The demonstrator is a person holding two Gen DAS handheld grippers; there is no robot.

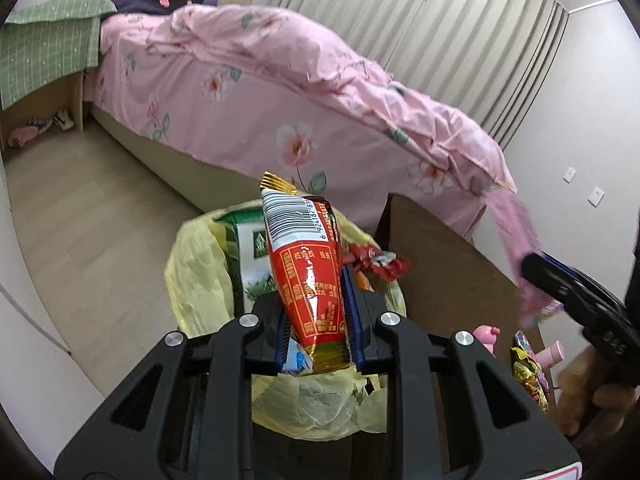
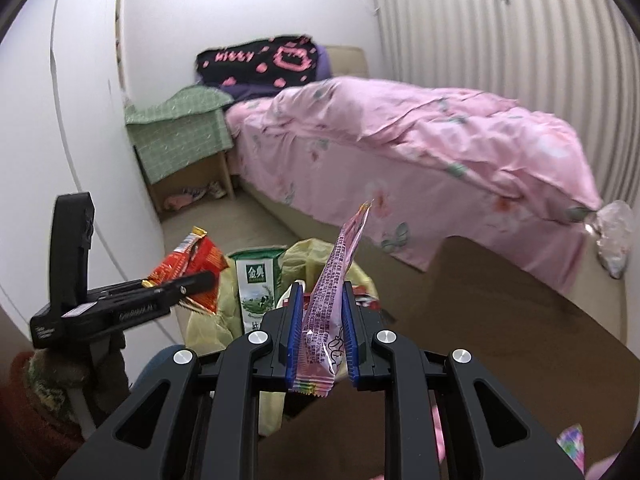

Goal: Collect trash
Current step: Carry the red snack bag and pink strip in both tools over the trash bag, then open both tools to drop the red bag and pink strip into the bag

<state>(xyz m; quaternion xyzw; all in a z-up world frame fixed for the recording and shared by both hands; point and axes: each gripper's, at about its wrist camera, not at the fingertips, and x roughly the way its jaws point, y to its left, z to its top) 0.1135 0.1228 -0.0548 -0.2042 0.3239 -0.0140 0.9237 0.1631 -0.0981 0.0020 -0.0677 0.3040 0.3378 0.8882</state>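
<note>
My left gripper (image 1: pixel 316 300) is shut on a red snack wrapper (image 1: pixel 308 264) with a barcode, which stands up between the blue pads. Right below it is a bin with a yellow liner (image 1: pixel 196 276) that holds a green carton (image 1: pixel 250 256) and red candy wrappers (image 1: pixel 376 264). My right gripper (image 2: pixel 321 288) is shut on a pink wrapper (image 2: pixel 320 328), just short of the yellow-lined bin (image 2: pixel 208 328). In the left wrist view the right gripper (image 1: pixel 536 276) comes in from the right, its pink wrapper (image 1: pixel 516 228) blurred. The right wrist view shows the left gripper (image 2: pixel 200 280) with the red wrapper (image 2: pixel 196 260) beside the green carton (image 2: pixel 256 288).
A bed with a pink floral duvet (image 1: pixel 280 80) runs behind the bin. A green-covered side table (image 1: pixel 44 48) stands at its head. To the right, a brown cardboard surface (image 1: pixel 440 264) carries a pink toy (image 1: pixel 486 334) and snack packets (image 1: pixel 528 372). A clear plastic bag (image 2: pixel 612 236) lies at the bed's foot.
</note>
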